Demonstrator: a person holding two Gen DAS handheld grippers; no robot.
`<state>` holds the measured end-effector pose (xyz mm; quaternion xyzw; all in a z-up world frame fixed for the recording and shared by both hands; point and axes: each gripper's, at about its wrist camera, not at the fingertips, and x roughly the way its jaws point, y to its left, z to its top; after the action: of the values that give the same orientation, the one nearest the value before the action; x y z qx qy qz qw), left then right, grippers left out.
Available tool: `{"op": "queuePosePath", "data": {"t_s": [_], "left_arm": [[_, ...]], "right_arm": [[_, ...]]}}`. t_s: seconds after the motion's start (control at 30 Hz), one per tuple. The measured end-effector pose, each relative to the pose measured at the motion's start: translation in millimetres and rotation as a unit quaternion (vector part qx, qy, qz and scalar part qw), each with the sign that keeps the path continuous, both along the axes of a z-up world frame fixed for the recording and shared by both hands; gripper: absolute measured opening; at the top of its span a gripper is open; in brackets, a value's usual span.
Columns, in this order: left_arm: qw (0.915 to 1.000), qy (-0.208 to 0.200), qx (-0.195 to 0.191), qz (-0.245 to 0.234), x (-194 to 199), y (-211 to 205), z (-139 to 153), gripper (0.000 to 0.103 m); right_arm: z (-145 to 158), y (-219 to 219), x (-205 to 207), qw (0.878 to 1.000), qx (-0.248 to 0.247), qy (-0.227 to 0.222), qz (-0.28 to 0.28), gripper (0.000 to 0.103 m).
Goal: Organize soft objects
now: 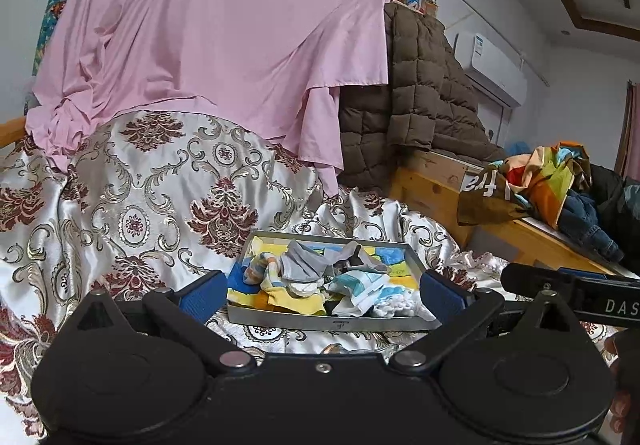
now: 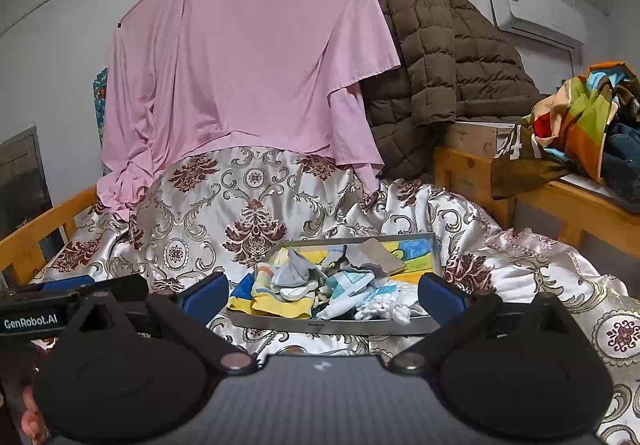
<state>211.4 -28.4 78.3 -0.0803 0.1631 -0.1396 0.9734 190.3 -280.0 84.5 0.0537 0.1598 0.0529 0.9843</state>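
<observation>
On the bed, we hold both the left hand-held gripper (image 1: 322, 295) and right hand-held gripper (image 2: 324, 295) released before the metal tray (image 1: 332, 323) of jumbled socks (image 1: 304, 269). Sorting looks unstarted; next we likely need to pinch one sock free.

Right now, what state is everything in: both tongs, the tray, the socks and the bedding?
left tongs: open, empty, facing the tray.
right tongs: open, empty, beside the left.
metal tray: resting on the quilt.
socks: jumbled loose in the tray, unsorted.
patterned quilt: rumpled across the bed.
pink sheet: hung up, draping onto the quilt.
brown jacket: slumped beside the sheet.
</observation>
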Motion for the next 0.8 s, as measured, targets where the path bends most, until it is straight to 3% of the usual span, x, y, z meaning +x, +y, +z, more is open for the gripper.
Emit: {"op": "queuePosePath", "data": {"t_s": [0.8], "left_arm": [[0.9988, 0.007, -0.012, 0.046, -39.4, 8.0, -24.5, 0.102]], "right_arm": [[-20.1, -3.3, -36.4, 1.0, 0.011, 0.007, -0.019, 0.103]]}}
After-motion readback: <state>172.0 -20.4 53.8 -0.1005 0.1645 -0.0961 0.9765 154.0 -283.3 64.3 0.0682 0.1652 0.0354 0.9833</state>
